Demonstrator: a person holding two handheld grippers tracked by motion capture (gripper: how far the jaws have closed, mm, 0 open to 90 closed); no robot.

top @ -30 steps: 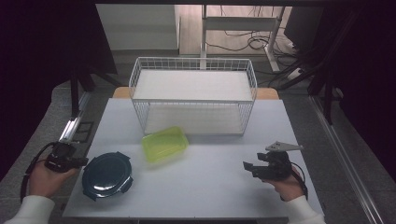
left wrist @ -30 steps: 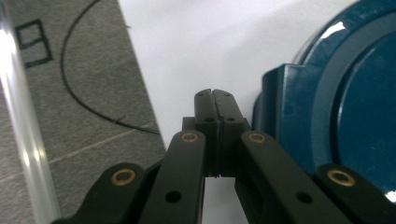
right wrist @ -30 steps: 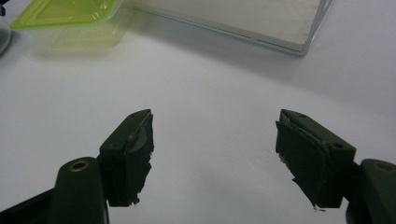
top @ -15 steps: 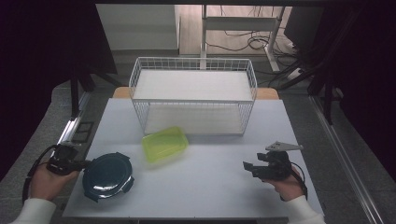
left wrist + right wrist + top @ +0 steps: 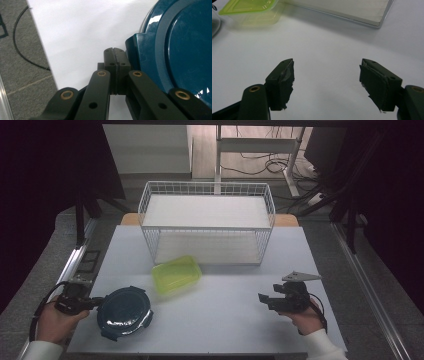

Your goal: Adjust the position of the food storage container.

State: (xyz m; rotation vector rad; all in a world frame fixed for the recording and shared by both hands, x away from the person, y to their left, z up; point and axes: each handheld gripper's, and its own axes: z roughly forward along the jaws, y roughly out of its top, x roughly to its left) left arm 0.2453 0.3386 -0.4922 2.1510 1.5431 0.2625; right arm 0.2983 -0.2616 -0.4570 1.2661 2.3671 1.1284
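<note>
Jaws of the left gripper [image 5: 115,53] are closed together, holding nothing, beside the blue round lid [image 5: 124,311] near the counter's [image 5: 225,320] front left corner. Right gripper [image 5: 265,299] jaws stand wide, empty.

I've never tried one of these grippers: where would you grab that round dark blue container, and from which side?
Probably by a latch tab on the rim of the blue container, coming in level from its left, where the shut left gripper sits beside one. The lid is broad, flat and smooth, seemingly too wide to span; the tabs jut out.
</note>
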